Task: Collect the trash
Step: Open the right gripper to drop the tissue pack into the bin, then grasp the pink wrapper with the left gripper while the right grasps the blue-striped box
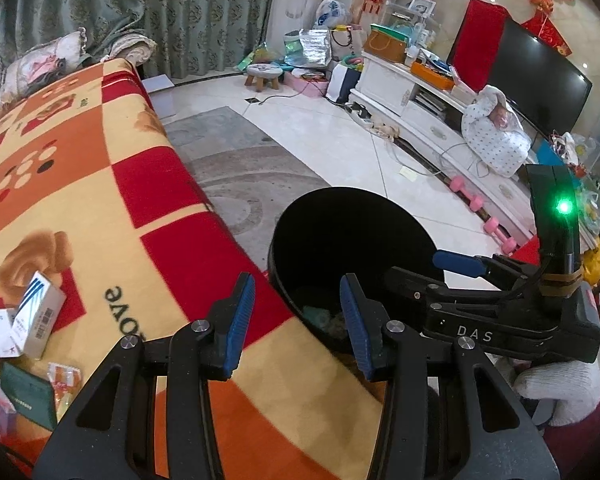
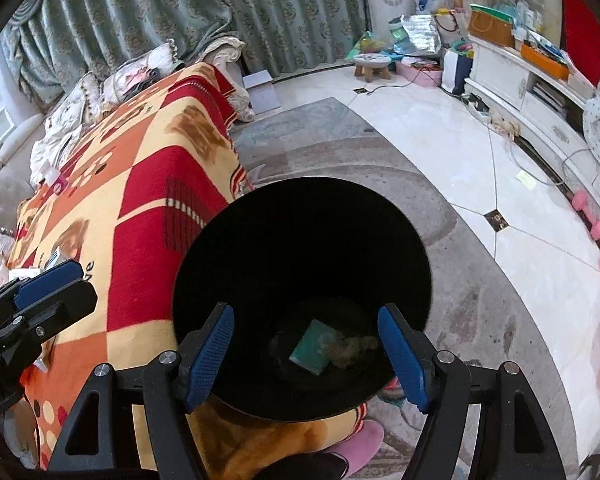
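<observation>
From the left wrist: left gripper (image 1: 296, 312) jaws parted and empty beside the bin (image 1: 352, 208), boxes (image 1: 24, 320) uncollected on the blanket (image 1: 100, 208); from the right wrist: right gripper (image 2: 306, 354) jaws released above binned green box (image 2: 314, 346), so partway done.

Empty right claw (image 2: 306, 354) wide apart over black bin (image 2: 300, 240) beside blanket (image 2: 140, 200).

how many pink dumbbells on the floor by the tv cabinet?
2. Both pink dumbbells lie on the white tiles along the white TV cabinet base: one farther along, one nearer the camera. Others may be hidden behind the right gripper.
</observation>
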`<state>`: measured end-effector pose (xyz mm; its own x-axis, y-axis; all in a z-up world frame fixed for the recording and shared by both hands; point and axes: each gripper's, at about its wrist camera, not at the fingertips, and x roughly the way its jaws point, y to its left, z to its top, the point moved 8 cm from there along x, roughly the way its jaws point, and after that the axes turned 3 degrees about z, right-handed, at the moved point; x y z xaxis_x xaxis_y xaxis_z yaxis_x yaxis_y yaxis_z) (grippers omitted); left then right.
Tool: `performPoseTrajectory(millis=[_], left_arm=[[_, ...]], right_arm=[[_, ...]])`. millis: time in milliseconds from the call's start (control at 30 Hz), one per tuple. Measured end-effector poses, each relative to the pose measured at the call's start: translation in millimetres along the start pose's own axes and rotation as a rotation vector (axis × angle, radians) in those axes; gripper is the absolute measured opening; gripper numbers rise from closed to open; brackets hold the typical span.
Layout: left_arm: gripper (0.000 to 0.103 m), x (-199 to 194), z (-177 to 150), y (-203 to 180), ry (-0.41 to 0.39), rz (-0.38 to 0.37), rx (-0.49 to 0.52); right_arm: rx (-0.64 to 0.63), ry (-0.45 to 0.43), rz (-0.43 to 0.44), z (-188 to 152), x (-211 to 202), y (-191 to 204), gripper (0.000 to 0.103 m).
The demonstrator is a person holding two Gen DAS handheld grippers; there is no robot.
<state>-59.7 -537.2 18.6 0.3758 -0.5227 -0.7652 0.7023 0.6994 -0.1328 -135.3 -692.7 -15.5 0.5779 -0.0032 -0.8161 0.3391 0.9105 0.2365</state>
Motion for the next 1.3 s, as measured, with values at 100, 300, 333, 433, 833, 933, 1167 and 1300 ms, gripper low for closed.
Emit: performPoseTrajectory(millis=[100, 300, 333, 433, 833, 933, 1167, 1300], left_arm=[[0.043, -3.7, -2.4, 6.2, -0.004, 0.011, -0.012], [0.043, -9.6, -2.1, 15.2, -0.011, 0.018, -0.035], [0.043, -10.2, -2.5, 17.0, -0.012, 0.02, -0.038], [0.043, -10.7, -2.9, 21.5, -0.013, 0.022, -0.046], [0.043, -23.0, -12.3, 47.9, -0.022, 0.059, -0.097], [0.043, -31.4, -17.6, 59.9, -0.022, 0.069, -0.124], [0.043, -72.6, -42.8, 106.2, -0.015, 0.131, -0.197], [0.043, -105.9, -60.5, 142.5, -0.012, 0.17, -0.258]], right_arm=[[-0.015, 0.005, 0.005, -0.2, 0.9, 8.5, 0.072], [-0.036, 0.013, 0.006, -0.3, 2.0, 21.5, 0.072], [-0.04, 0.015, 0.006, -0.3, 2.2, 23.7, 0.072], [-0.045, 0.018, 0.008, 0.1, 2.3, 29.5, 0.072], [-0.089, 0.032, 0.014, 3.4, 8.0, 57.9, 0.073], [-0.101, 0.035, 0.023, 3.6, 9.4, 68.6, 0.073], [-0.145, 0.038, 0.07, 6.6, 13.8, 109.3, 0.073], [-0.192, 0.052, 0.131, 3.0, 18.9, 151.5, 0.073]])
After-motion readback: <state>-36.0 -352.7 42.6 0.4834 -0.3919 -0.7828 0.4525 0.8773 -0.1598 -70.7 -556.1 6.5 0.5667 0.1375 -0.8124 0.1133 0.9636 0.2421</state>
